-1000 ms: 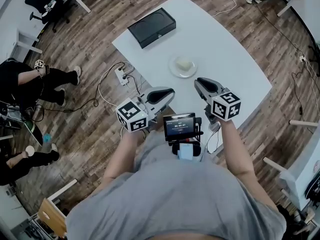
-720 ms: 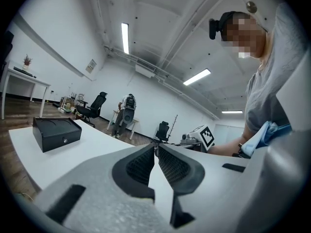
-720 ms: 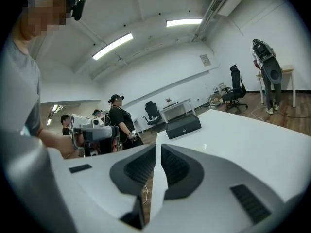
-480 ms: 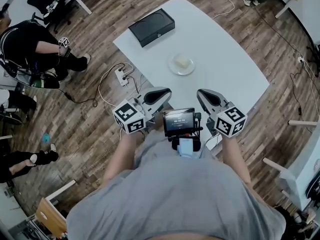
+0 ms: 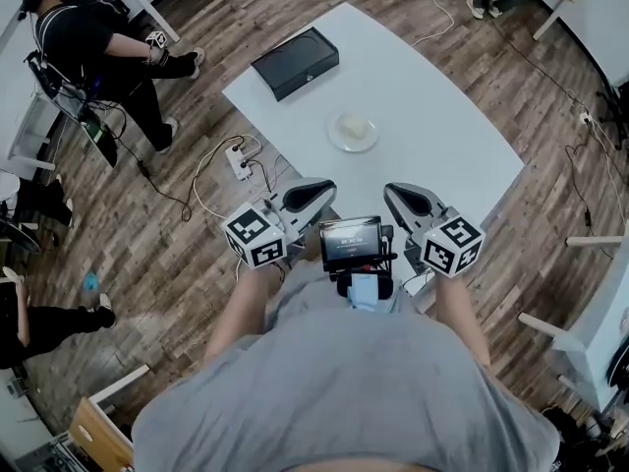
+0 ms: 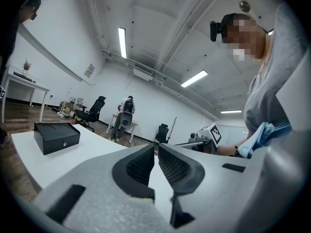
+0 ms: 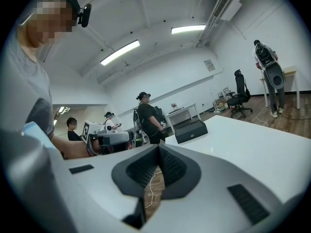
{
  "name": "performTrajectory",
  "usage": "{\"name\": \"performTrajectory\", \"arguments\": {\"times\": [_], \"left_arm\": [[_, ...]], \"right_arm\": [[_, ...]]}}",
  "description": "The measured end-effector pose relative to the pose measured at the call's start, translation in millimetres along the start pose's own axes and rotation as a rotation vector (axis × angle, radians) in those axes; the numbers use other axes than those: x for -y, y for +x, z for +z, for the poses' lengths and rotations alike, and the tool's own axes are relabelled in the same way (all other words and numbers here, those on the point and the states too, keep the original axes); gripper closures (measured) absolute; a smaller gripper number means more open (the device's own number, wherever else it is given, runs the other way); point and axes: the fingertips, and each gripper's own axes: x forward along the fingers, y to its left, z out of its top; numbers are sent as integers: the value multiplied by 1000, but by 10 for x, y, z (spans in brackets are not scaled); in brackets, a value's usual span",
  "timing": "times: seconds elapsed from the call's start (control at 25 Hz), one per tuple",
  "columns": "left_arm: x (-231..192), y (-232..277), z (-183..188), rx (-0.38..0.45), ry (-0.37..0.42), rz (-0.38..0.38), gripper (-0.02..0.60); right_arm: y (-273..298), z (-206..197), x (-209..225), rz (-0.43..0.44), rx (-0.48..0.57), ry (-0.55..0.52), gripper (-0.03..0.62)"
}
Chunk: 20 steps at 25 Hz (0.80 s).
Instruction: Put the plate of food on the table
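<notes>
Plate point(image 5: 354, 132) on table point(image 5: 442, 96), clear of edges — left gripper point(image 5: 319, 192), right gripper point(image 5: 395, 194) fingers closed, empty

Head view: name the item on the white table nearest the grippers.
The round white plate of food; the black box lies farther off, by the far corner.

The floor point(image 5: 187, 264) is laid with dark wood planks, across which white cables point(image 5: 198, 170) and a power strip point(image 5: 237, 149) are trailed. A white table point(image 5: 442, 155) is set at an angle in the middle. White walls point(image 6: 58, 62) and a white ceiling point(image 6: 160, 13) are lit by long strip lights point(image 6: 121, 41); black office chairs point(image 6: 95, 113) are placed along the far wall.
</notes>
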Motion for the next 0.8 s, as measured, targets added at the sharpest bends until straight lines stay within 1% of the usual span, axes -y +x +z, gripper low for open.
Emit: {"name": "performTrajectory", "arguments": {"times": [0.32,0.8], "left_arm": [[65,-42,10,-1,13,-10,551],[82,-103,-30,-6,8,-7,551]], "right_arm": [[-100,17,-45,-13,25,17,565],[-140,-22,-72,-27,21,28,565]]}}
